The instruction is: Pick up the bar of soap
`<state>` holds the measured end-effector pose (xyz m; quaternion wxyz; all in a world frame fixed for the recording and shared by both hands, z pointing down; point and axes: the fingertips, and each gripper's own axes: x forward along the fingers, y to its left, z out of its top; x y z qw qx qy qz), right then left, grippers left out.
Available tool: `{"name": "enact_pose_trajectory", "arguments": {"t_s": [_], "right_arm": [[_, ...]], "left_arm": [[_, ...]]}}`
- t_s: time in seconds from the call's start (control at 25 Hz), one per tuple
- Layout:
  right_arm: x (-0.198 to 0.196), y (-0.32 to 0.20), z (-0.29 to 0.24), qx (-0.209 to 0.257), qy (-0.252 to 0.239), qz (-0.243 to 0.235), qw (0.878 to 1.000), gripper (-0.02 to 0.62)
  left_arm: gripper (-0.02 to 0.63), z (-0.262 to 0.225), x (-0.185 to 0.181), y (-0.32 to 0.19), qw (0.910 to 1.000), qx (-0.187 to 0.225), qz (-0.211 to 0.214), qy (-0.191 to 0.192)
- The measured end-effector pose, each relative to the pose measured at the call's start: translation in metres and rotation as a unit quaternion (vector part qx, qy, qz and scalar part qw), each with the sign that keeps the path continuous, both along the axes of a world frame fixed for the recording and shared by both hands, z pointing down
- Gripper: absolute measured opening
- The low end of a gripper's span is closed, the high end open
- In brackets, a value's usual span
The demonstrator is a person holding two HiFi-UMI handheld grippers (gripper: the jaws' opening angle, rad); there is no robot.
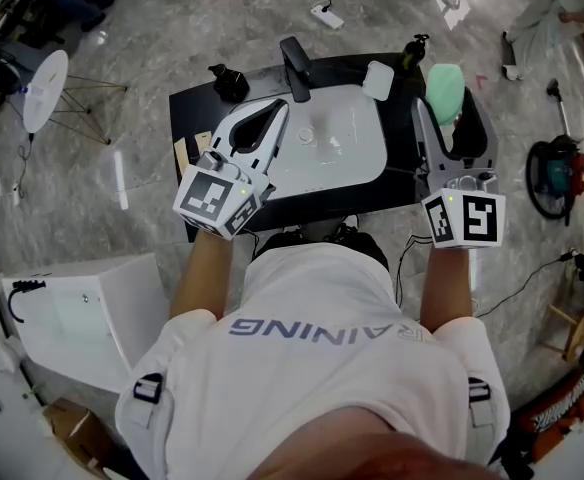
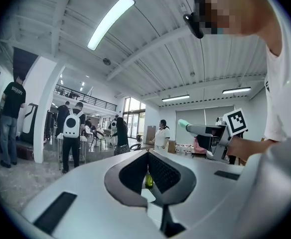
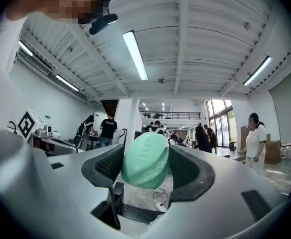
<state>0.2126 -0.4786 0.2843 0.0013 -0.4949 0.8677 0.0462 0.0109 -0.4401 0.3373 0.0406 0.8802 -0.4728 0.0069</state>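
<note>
Left tool [image 1: 282,106] hovers over the white basin [image 1: 347,138] on the black tabletop [image 1: 200,108], jaws together, empty. Right tool [image 3: 146,156] clamps the mint-green bar of soap [image 3: 144,166] between its pads, in the air over the tabletop's right end

Head cam: steep top-down over the sink counter [image 1: 187,108], wearer's shoulders [image 1: 312,368] along the bottom edge. Left gripper [image 1: 277,108] cam: level, facing across the hall, right gripper [image 2: 190,127] at its right. Right gripper cam: level too, soap [image 3: 145,161] close to the lens, left gripper's marker cube [image 3: 27,125] at far left. Both catch the woman in white [image 3: 255,143].
</note>
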Motion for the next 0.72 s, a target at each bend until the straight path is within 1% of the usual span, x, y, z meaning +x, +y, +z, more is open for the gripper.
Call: {"name": "enact_pose_trajectory", "arguments": {"t_s": [0.28,0.72], "right_arm": [[-0.0044,0.0019,0.0002,-0.002,0.001,-0.007,1.000,0.295],[-0.0085,0.0013,-0.0017,-0.003,0.002,-0.016,1.000,0.295]], "left_arm": [[0.009,-0.0072,-0.0052,0.0015,1.0000,0.008,-0.005,-0.003],[0.009,-0.0103,-0.0053,0.0035,0.9999,0.007,-0.009,-0.002]]}}
